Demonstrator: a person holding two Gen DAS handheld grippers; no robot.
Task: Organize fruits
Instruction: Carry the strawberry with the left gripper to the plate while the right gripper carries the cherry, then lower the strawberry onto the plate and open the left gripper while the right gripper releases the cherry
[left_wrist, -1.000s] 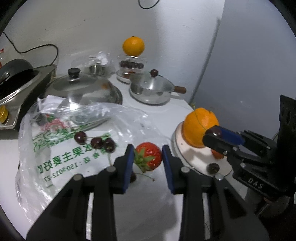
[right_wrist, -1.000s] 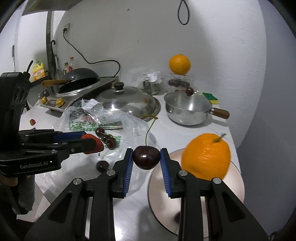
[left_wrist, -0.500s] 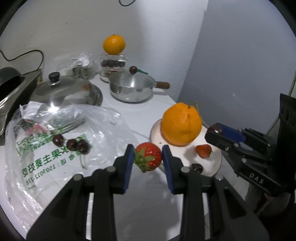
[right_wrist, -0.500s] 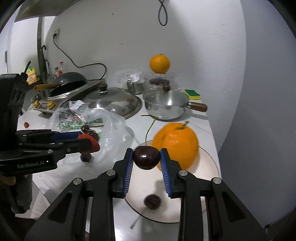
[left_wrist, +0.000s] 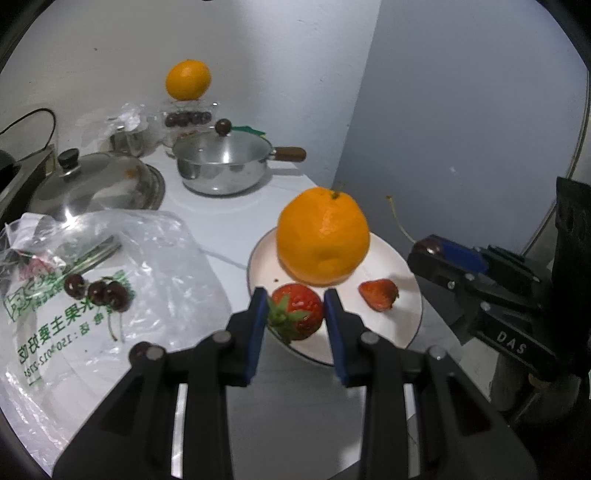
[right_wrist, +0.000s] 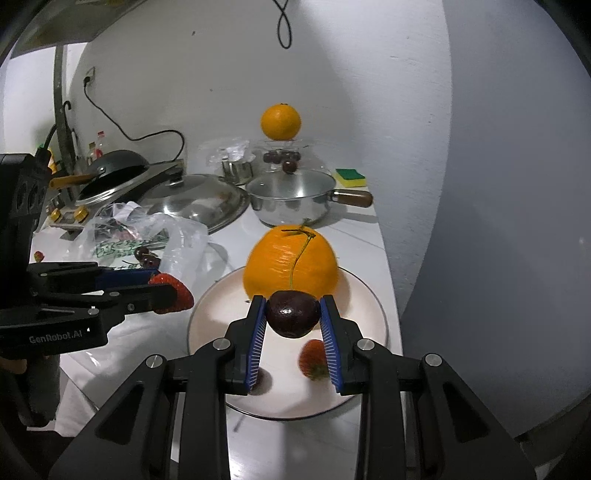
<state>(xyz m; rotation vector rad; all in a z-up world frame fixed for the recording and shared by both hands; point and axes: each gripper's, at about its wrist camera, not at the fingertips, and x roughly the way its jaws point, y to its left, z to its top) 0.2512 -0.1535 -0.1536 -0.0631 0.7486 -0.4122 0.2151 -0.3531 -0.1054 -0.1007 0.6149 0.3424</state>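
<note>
Oranges (left_wrist: 323, 242): two. Strawberries (left_wrist: 295, 315): three. Pans (left_wrist: 225, 166): two. Plate (left_wrist: 406, 325): one.

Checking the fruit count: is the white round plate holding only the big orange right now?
No, the white round plate also holds a loose red strawberry beside the big orange.

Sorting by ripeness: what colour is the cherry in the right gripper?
Dark maroon, almost black; the cherry shows best in the right wrist view.

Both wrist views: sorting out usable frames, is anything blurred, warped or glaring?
Left wrist view: strawberry sharp, wall bowed by fisheye, glare on the plastic bag. Right wrist view: cherry sharp, the plate's strawberry smeared.
</note>
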